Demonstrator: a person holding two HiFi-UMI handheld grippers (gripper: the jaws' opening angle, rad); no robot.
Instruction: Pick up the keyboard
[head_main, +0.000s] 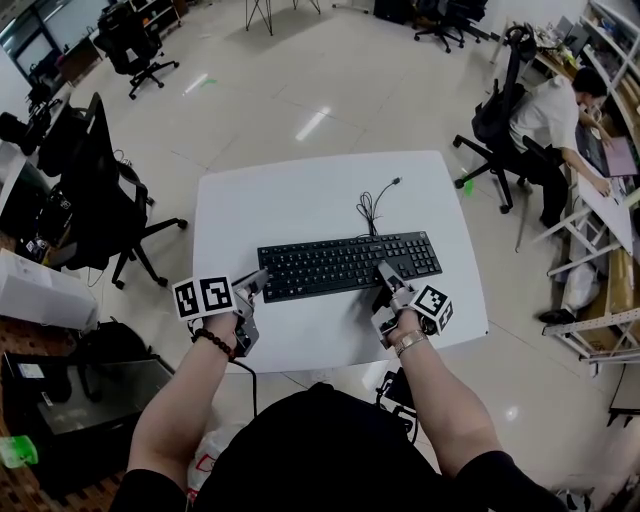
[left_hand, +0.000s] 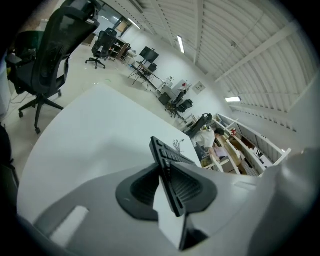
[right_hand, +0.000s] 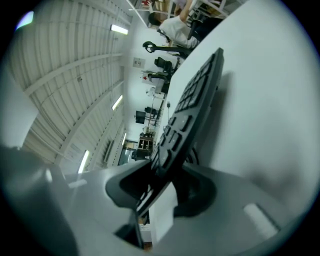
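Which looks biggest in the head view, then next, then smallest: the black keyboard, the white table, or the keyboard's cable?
1. white table
2. black keyboard
3. keyboard's cable, a thin looped line on the table beyond the keyboard

light: bright, overhead strips (left_hand: 180, 44) | glare: floor (head_main: 312, 124) | edges: fisheye-warped, dark vignette

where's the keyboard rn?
Head view: the keyboard sits across the near middle of the white table, its left end between the left tongs, its front right edge between the right tongs.
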